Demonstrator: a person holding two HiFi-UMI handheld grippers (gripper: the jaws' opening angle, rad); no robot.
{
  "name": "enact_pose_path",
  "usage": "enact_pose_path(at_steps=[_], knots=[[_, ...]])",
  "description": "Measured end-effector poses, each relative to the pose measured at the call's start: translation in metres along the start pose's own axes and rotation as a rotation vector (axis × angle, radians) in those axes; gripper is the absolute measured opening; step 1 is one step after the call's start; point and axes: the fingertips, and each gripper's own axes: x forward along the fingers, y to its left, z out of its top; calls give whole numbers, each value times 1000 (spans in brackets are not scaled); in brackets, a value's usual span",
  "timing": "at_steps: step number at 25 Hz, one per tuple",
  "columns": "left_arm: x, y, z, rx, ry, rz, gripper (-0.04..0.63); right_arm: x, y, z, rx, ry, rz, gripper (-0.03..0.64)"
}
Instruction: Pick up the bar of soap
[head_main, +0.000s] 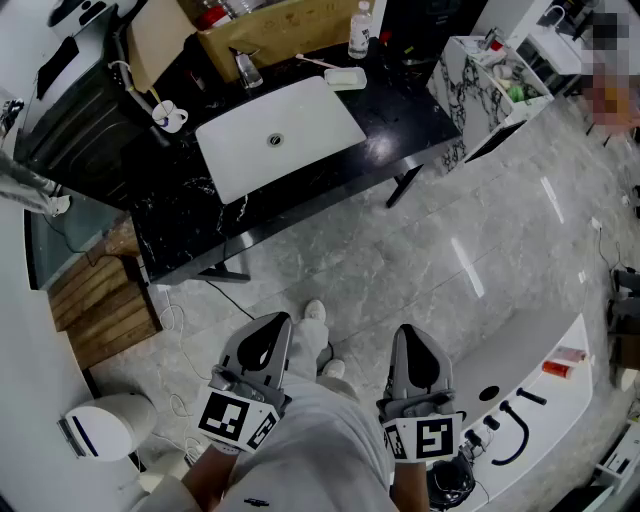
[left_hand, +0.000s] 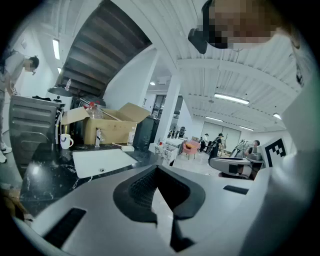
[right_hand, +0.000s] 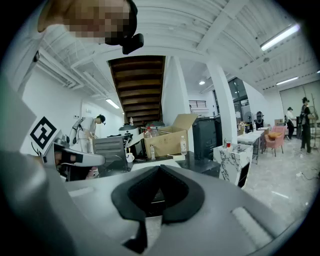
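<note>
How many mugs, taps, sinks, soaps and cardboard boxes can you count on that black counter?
Mug: 1
Tap: 1
Sink: 1
Bar of soap: 1
Cardboard box: 1
Total: 5

Open-plan indoor workspace: black marble counter (head_main: 395, 105) with white sink (head_main: 305, 115) on polished stone floor (head_main: 430, 270), cardboard box (head_main: 280, 28), staircase (right_hand: 141, 85) overhead, strip lights (left_hand: 231, 98), people (left_hand: 219, 142) at far desks.
</note>
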Motion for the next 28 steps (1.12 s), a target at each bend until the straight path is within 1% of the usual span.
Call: enact_pose_path(at_steps=[3,7,10,14,17,20,22,25,28], knots=[[-40,-29,-23,-28,7,7,0,-51,13,-12,-5,-4,-19,12],[-86,-56,-34,8,-5,1,0,-93,40,-35,17,11,-22,12],[-108,-60,-35,19,-19,-11,0,-109,60,-46,23,32,-21,12],[-118,-54,-27,40,-32,-52,0,-113,78,-42,46,9,-38,12],[-120,-44,-18,60,-55,-80,0,-111,89,-33,3,-30,-62,12],[-126,-28,-12,64,-71,-89,0,-103,106,-29,-1,-55,-52,11],[-130,-15,-10,73,-72,-95,0,-92,119,-30,-1,-45,-44,11],[-132,2,-11,68,-69,-114,0,-74,136,-27,-64,-31,-70,11],[-137,18,-9,76,-82,-142,0,-61,147,-20,-94,-52,-103,11]])
